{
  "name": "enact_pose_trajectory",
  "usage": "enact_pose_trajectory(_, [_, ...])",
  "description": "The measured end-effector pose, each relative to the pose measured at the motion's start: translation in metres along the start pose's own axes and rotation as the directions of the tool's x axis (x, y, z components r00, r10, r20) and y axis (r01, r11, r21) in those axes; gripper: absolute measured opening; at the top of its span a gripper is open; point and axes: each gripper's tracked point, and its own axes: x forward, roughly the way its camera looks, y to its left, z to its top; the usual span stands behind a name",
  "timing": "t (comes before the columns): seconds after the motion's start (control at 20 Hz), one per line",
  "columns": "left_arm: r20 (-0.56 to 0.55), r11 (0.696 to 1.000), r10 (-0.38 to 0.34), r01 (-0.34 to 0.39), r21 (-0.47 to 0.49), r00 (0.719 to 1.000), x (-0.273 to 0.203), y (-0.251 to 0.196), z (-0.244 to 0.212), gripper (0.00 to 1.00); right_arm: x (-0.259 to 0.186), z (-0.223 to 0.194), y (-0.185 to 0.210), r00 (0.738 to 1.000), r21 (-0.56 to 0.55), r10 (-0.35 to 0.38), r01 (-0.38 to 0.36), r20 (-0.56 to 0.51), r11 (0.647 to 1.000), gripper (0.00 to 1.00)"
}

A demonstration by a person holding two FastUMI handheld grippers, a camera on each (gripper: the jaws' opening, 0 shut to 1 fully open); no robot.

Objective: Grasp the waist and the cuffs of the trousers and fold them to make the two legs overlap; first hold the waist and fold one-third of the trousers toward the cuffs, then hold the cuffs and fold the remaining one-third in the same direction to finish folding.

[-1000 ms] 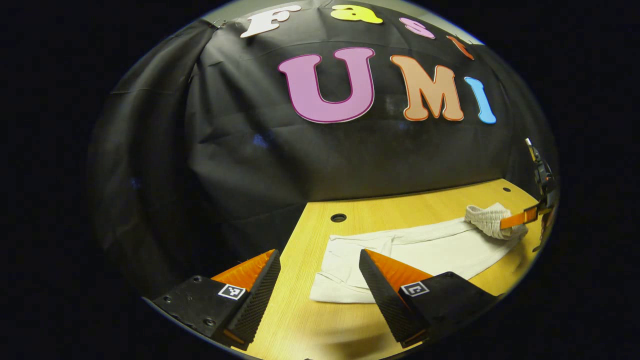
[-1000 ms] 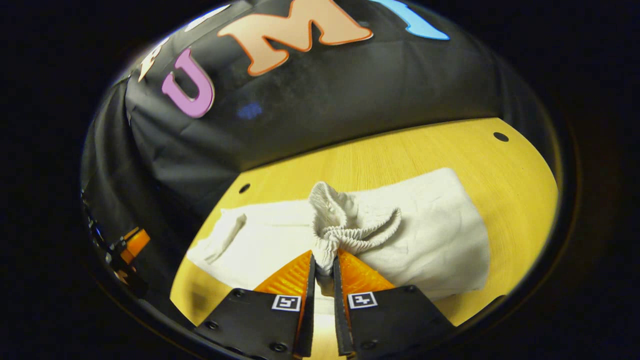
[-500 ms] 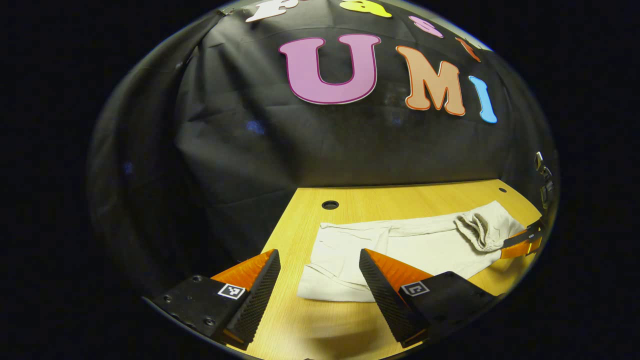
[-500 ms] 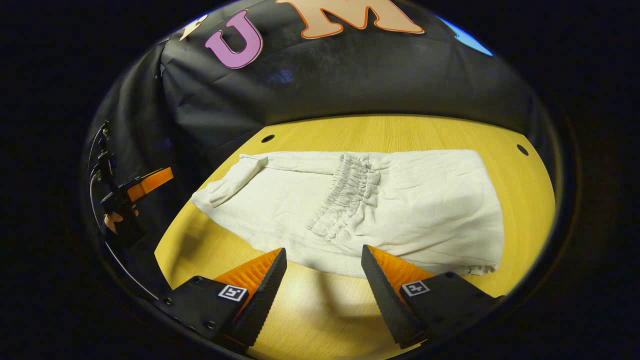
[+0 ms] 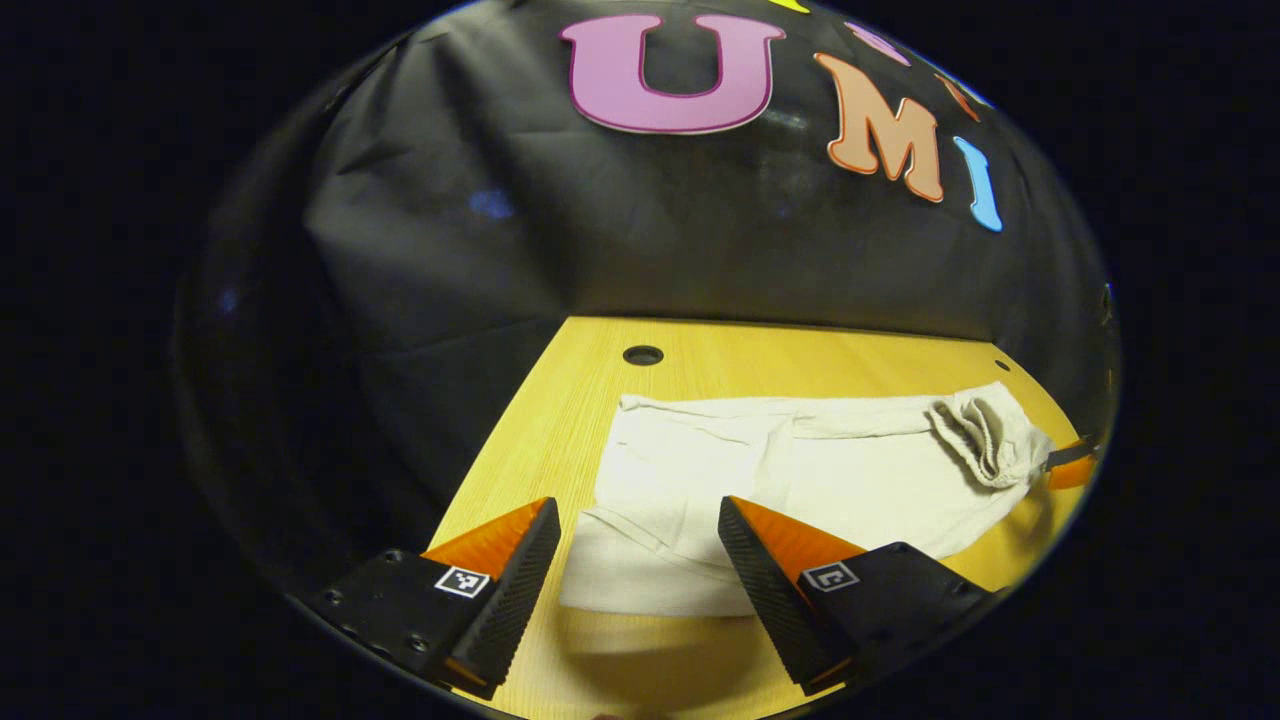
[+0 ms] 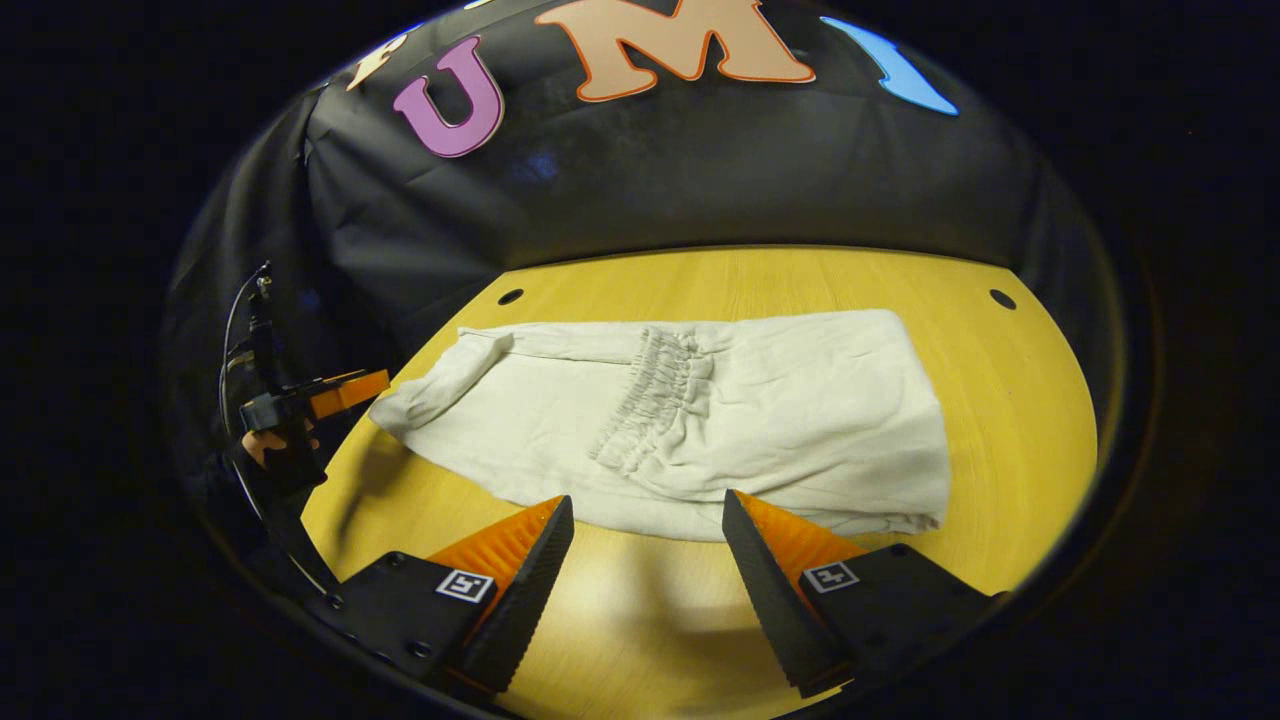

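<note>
— Trousers (image 6: pixel 700 420)? Flat on the table (image 6: pixel 1000 400), waist (image 6: pixel 655 400) folded over. Soft, light, I judged.
— Left gripper (image 5: pixel 640 555), right gripper (image 6: pixel 648 550): jaws apart, empty. Next hold — the cuffs (image 5: pixel 640 585).

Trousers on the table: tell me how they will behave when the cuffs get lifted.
The trousers look thin and creased, so they will likely droop limply. The folded-over elastic waist lies loose and may slide off. They probably weigh little, so the cloth could drag across the smooth table.
</note>
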Motion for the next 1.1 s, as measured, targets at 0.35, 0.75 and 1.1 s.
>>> enact_pose_trajectory(0.35, [-0.134,0.999,-0.020,0.014,-0.041,0.991,0.028,0.003,-0.044,1.00,-0.012,-0.004,-0.015,0.998,0.011,-0.061,0.061,-0.001,0.998,0.96])
enact_pose_trajectory(0.75, [-0.133,0.999,-0.038,0.036,-0.015,0.990,0.034,-0.012,-0.044,0.72,-0.012,-0.009,-0.015,0.998,0.007,-0.070,0.070,-0.009,0.998,0.96])
enact_pose_trajectory(1.1, [-0.132,0.996,-0.038,0.027,-0.085,0.991,0.037,-0.030,-0.038,0.00,-0.024,-0.012,-0.029,0.998,0.003,-0.064,0.064,-0.010,0.998,0.96])
